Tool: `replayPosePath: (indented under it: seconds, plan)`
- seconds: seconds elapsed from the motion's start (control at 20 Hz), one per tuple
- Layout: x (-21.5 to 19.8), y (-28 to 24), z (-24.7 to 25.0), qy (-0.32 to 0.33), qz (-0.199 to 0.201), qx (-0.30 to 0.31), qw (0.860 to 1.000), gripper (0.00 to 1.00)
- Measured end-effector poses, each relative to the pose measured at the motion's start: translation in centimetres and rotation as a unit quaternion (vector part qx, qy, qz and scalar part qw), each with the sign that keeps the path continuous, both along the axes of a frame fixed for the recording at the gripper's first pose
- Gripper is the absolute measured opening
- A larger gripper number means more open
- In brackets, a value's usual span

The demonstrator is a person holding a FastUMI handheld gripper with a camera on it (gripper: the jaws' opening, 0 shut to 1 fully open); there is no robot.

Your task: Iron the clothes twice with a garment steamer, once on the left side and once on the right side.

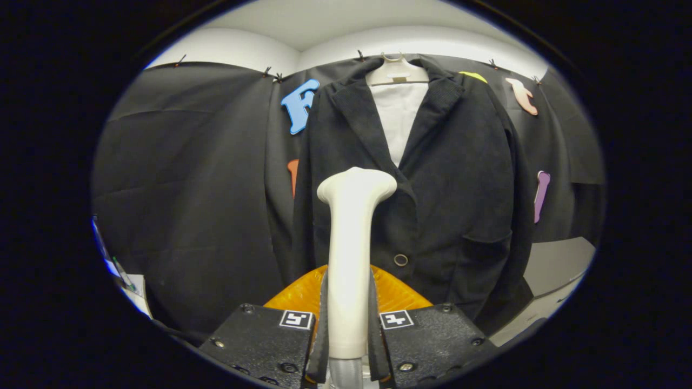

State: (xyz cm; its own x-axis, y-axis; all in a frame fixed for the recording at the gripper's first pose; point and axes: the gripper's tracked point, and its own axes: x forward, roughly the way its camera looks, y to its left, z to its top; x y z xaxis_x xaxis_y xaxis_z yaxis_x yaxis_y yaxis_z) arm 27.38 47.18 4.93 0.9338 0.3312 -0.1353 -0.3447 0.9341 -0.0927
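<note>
Black cloth wall behind, white wall above it. One dark jacket [432, 178] on pale hanger [397, 71], one white shirt [399, 121] inside, one round button [400, 260] at front. No readable writing on garments. My hand-held gripper [348, 324] points straight ahead, level, both fingers [323, 335] pressed on white handle of one garment steamer [351, 243]; steamer head rises near jacket's left front panel. Orange part [394, 292] sits just beyond fingers. Grey table [557, 265] far right.
</note>
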Motion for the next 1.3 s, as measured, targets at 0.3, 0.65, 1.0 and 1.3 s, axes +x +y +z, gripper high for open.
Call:
replayPosePath:
  seconds: [0.3, 0.65, 1.0, 1.3]
  plan:
    - [0.1, -0.5, -1.5, 0.024, -0.007, -0.005, 1.000, 0.32]
    - [-1.3, -1.2, -5.0, 0.063, -0.008, -0.003, 0.998, 0.32]
    - [-2.3, -1.8, -8.8, 0.103, -0.013, -0.014, 0.995, 0.32]
    - [-2.7, -3.2, -13.0, 0.143, -0.021, -0.025, 0.989, 0.32]
